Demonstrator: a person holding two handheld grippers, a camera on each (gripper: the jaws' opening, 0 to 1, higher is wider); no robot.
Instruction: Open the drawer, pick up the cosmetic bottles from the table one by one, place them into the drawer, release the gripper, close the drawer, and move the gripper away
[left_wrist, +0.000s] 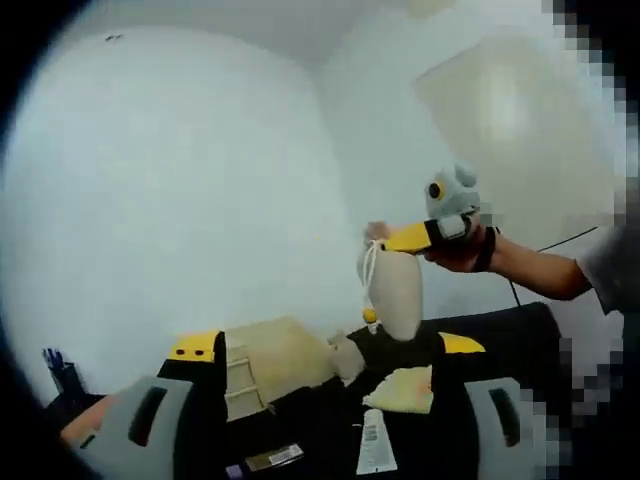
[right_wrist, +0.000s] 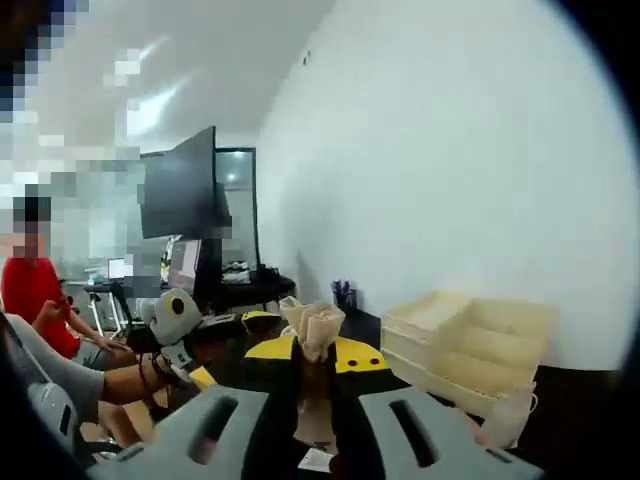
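A pale wooden drawer unit (left_wrist: 270, 355) (right_wrist: 470, 350) stands on the black table (left_wrist: 330, 425). In front of it lie a white tube (left_wrist: 377, 442) and a dark flat bottle (left_wrist: 272, 458). My left gripper (left_wrist: 328, 345) hangs above them, open, with its jaws wide apart and nothing between them. My right gripper (left_wrist: 408, 238) (right_wrist: 312, 352) is held high in a hand and is shut on the bunched neck of a cream drawstring bag (left_wrist: 395, 290) (right_wrist: 312, 325), which hangs over the table. In the right gripper view the left gripper (right_wrist: 190, 340) shows at the left, held by a hand.
A cream cloth pouch (left_wrist: 405, 390) lies on the table right of the tube. A white wall rises behind the drawer unit. A cup of pens (right_wrist: 342, 295) stands at the table's far end, with a dark monitor (right_wrist: 180, 195) and a seated person in red (right_wrist: 35, 290) beyond.
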